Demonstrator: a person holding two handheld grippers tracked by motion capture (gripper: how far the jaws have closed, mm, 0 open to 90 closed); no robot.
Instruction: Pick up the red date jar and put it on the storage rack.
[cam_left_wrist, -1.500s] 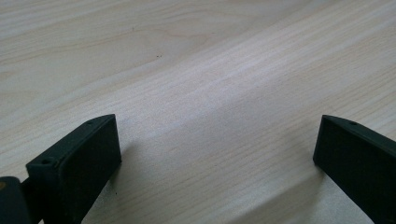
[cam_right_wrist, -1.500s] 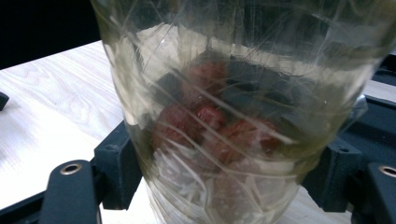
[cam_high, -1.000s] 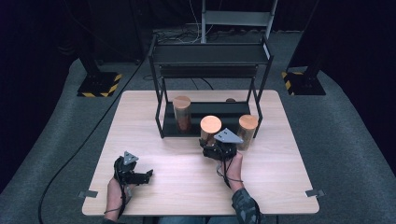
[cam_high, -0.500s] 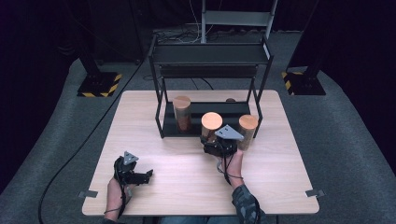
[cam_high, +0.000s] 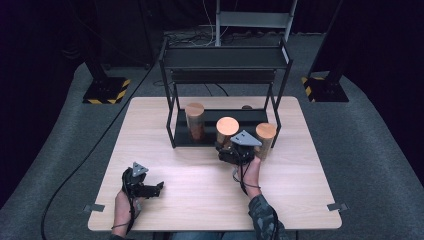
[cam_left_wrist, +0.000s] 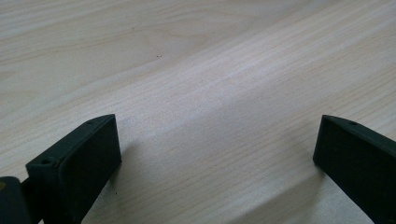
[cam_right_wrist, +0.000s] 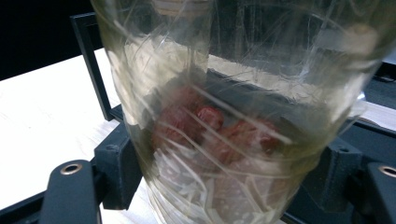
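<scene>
Clear plastic jar (cam_right_wrist: 233, 116) with red contents — centre frame, at the black rack's (cam_high: 225, 60) lower shelf — clamped in my right gripper (cam_high: 231, 150); left gripper (cam_high: 150, 189) released, lower left, over bare table (cam_left_wrist: 210, 70).

Grey carpet floor (cam_high: 60, 150), dark surroundings

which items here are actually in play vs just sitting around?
In play:
- right gripper, shut on the middle jar
- black rack, right behind it

Sitting around:
- left jar, on the rack's bottom shelf
- right jar, by the rack's leg
- left gripper, open over bare table
</scene>
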